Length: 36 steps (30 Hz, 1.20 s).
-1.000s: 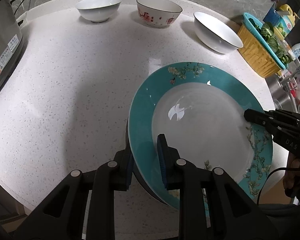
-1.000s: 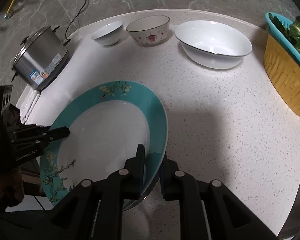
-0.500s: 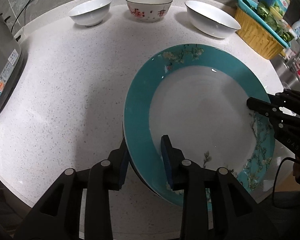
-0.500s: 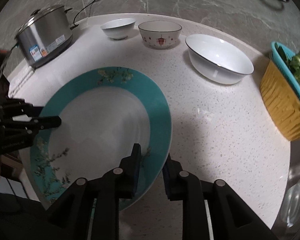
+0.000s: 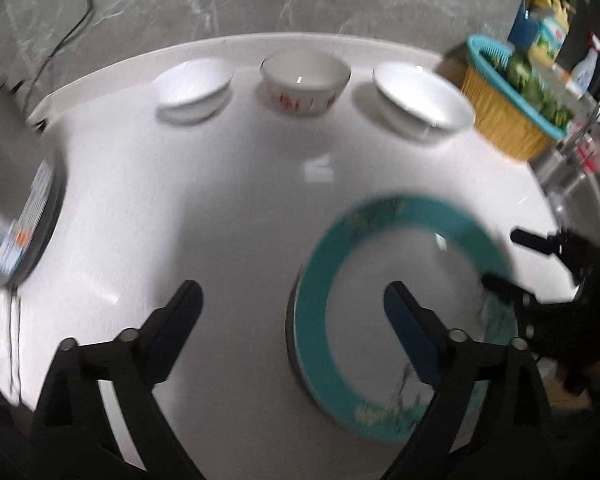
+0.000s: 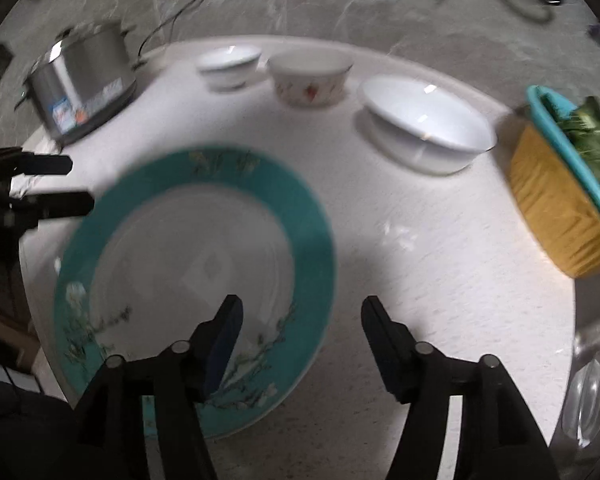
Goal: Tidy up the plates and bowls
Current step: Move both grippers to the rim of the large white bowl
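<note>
White counter (image 5: 148, 208) bears teal plate (image 5: 316, 320), three bowls (image 5: 305, 80).

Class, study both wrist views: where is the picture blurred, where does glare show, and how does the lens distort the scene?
Left wrist view: motion blur smears the teal-rimmed plate and the cooker; glare patch on the counter.
Right wrist view: the plate is blurred too; bright glints on the large white bowl.
Both views: the fisheye lens bends the counter's edge and darkens the corners.

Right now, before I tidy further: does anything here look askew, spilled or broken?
Nothing stands out. The teal plate lies flat near the counter's front edge, and three bowls stand upright in a row behind it. Blur hides fine cracks.
</note>
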Available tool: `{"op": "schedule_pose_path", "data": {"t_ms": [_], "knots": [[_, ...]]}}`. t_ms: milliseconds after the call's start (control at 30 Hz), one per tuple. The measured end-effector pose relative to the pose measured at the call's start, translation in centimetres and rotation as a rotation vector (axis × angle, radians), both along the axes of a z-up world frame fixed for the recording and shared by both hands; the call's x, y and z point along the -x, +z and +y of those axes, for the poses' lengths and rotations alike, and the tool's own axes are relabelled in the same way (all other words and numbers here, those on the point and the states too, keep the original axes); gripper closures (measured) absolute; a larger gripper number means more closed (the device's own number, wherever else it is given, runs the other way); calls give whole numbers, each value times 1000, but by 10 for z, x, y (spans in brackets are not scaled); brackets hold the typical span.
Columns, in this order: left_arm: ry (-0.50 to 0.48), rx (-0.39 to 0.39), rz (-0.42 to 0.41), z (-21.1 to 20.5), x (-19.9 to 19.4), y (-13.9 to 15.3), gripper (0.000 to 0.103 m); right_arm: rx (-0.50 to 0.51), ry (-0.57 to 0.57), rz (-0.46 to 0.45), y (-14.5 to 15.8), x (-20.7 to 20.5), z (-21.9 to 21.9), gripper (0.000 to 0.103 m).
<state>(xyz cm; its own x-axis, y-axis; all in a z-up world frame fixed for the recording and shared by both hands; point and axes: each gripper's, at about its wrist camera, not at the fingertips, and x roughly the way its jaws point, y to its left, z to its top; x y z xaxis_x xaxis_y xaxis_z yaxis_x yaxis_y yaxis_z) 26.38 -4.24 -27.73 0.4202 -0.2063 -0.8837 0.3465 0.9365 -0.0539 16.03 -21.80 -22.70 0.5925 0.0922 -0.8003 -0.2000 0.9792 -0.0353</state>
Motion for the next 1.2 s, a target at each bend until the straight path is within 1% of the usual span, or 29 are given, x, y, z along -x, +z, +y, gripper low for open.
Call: {"op": "schedule_pose_path", "data": {"t_ms": [33, 67, 100, 133, 200, 267, 367, 433, 467, 533, 600, 667, 733, 800, 833, 867, 900, 967, 1000, 1067, 1133, 1200], "knots": [[-29, 29, 8, -3, -13, 6, 9, -18, -38, -3, 7, -2, -6, 30], [-68, 75, 19, -7, -28, 12, 9, -48, -80, -3, 13, -4, -14, 29], [-95, 122, 40, -11, -42, 17, 8, -88, -139, -1, 21, -8, -25, 28], [-115, 158, 70, -15, -58, 21, 7, -115, -184, 6, 25, -13, -34, 23], [-177, 223, 115, -27, -91, 35, 7, -198, -289, 31, 39, -25, -54, 21], [-245, 244, 119, -42, -121, 52, 7, -296, -390, 32, 56, -35, -75, 20], [-347, 194, 94, -67, -160, 75, 7, -350, -512, 31, 77, -49, -95, 19], [-420, 186, 120, -86, -188, 83, 7, -392, -571, 32, 84, -54, -104, 19], [-455, 168, 139, -97, -202, 81, 7, -412, -600, 42, 85, -57, -109, 19], [-508, 122, 167, -117, -217, 78, 7, -454, -643, 46, 84, -62, -116, 19], [-564, 69, 201, -143, -237, 68, 7, -477, -677, 51, 80, -70, -123, 19], [-584, 33, 234, -165, -261, 56, 7, -493, -706, 35, 75, -77, -129, 19], [-604, -8, 233, -178, -274, 46, 9, -516, -735, 11, 69, -85, -132, 19], [-616, -52, 227, -192, -291, 35, 9, -531, -750, -2, 61, -94, -134, 22], [-627, -57, 237, -196, -295, 29, 11, -544, -763, -2, 55, -98, -135, 25], [-642, -59, 252, -203, -300, 22, 14, -562, -774, 1, 50, -102, -136, 25], [-659, -73, 265, -209, -304, 15, 15, -571, -782, 3, 46, -105, -136, 25], [-685, -120, 277, -218, -309, -1, 15, -570, -809, 11, 36, -114, -137, 25], [-692, -136, 281, -220, -311, -8, 19, -576, -818, 22, 31, -120, -137, 25], [-707, -141, 304, -226, -317, -21, 25, -583, -838, 40, 23, -128, -139, 25], [-719, -143, 315, -229, -324, -30, 27, -585, -847, 45, 17, -132, -140, 25], [-728, -147, 325, -231, -330, -37, 43, -579, -861, 50, 12, -138, -142, 25]]}}
